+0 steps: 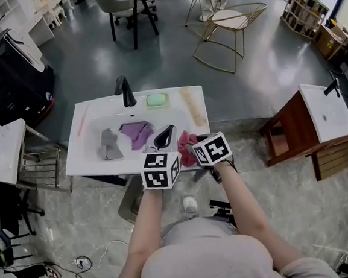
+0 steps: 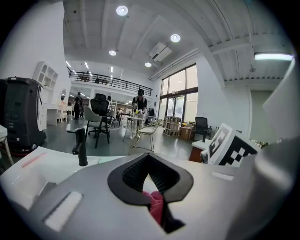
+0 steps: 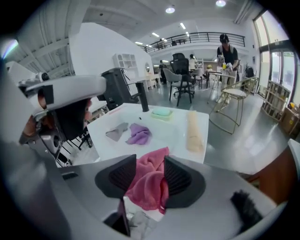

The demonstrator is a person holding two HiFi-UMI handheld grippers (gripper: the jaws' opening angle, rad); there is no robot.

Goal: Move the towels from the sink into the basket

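A white sink [image 1: 79, 165] holds a grey towel [image 1: 108, 144] and a purple towel [image 1: 137, 134] in its basin. A pink towel [image 1: 186, 155] hangs bunched over the sink's front right edge. My right gripper [image 1: 190, 147] is shut on this pink towel [image 3: 147, 185], both pads pressing its sides. The right gripper [image 3: 150, 160] points down towards the grey towel [image 3: 116, 131] and purple towel [image 3: 139, 134] beyond. My left gripper [image 1: 166, 136] sits just left of it over the basin front. The left gripper [image 2: 149, 157] is shut, its tips meeting, with the pink towel [image 2: 154, 201] showing through the gap.
A black faucet [image 1: 124, 91] and a green soap block [image 1: 156, 99] stand at the sink's back. A beige rolled cloth [image 1: 192, 103] lies on the right rim. A grey container [image 1: 131, 199] shows under the sink front. A wooden stand with another basin [image 1: 326, 113] is at the right.
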